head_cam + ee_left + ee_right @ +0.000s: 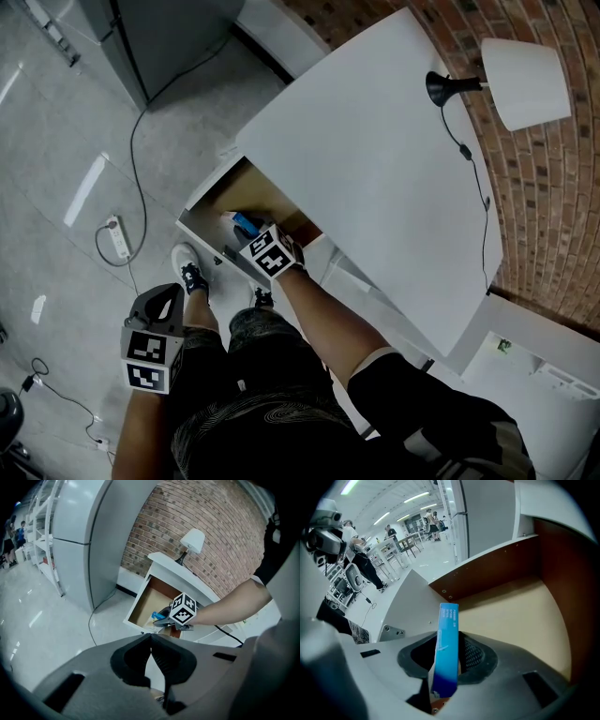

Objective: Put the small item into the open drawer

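Note:
A small blue box (446,648) stands upright between the jaws of my right gripper (451,645), which is shut on it. That gripper hangs, pointing steeply down, inside the open wooden drawer (513,616). From the head view, the right gripper (244,228) and the blue box (246,222) are over the drawer (202,232) under the white desk. My left gripper (167,298) hangs low by my left leg, away from the drawer. In its own view the left gripper (151,637) has its jaws together with nothing in them, and the drawer (146,601) lies ahead.
A white desk top (375,159) carries a lamp (520,80) near the brick wall. A power strip (118,239) and cable lie on the floor at left. A tall grey cabinet (79,541) stands left of the desk. My shoes (192,272) are just before the drawer front.

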Tool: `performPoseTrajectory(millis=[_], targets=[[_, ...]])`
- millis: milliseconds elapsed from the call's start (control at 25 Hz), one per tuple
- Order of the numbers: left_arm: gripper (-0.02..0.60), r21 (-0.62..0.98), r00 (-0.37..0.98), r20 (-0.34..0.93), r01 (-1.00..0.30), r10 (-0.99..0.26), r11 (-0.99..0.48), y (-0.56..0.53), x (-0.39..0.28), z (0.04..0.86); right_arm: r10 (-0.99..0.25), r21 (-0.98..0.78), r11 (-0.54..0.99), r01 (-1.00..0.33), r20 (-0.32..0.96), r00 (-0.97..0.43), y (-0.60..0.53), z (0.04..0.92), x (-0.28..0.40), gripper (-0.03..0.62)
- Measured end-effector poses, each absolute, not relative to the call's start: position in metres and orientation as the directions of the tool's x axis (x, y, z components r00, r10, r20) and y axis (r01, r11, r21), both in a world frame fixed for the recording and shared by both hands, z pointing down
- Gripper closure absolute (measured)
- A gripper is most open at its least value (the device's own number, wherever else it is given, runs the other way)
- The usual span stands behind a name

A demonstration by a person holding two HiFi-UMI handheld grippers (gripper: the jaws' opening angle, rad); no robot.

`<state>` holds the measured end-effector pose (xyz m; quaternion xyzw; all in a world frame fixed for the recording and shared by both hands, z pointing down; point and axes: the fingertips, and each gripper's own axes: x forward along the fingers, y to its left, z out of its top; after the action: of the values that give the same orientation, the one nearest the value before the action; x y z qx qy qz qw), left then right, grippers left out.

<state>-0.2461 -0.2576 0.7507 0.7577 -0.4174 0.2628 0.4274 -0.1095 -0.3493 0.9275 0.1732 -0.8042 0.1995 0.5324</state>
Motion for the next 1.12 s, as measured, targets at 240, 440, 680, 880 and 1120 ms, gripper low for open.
performPoseTrajectory(millis=[240,440,680,880,1120], targets=[[0.565,0.427,0.513,0.753,-0.858,-0.412,-0.286,-0.261,-0.247,0.75,-0.107,-0.071,0.863,-0.499,0.941,-0.32,-0.356,0.921,-0.102,0.46],[0.565,0.421,0.508,0.751,-0.86,-0.422,-0.287,-0.264,-0.246,0.748,-0.161,-0.013,0.858,-0.513,0.942,-0.293,-0.366,0.911,-0.095,0.447],[0.565,0.412,0.505,0.744,-0.862,-0.437,-0.295,-0.267,-0.239,0.739,-0.245,0.094,0.844,-0.528,0.943,-0.223,-0.377,0.898,-0.083,0.442],[0.565,0.406,0.508,0.734,-0.86,-0.451,-0.308,-0.268,-0.23,0.731,-0.287,0.132,0.828,-0.545,0.935,-0.21,-0.377,0.887,-0.081,0.431],[0.565,0.395,0.504,0.723,-0.862,-0.472,-0.317,-0.263,-0.218,0.718,-0.273,0.108,0.841,-0.53,0.931,-0.243,-0.364,0.875,-0.082,0.431]])
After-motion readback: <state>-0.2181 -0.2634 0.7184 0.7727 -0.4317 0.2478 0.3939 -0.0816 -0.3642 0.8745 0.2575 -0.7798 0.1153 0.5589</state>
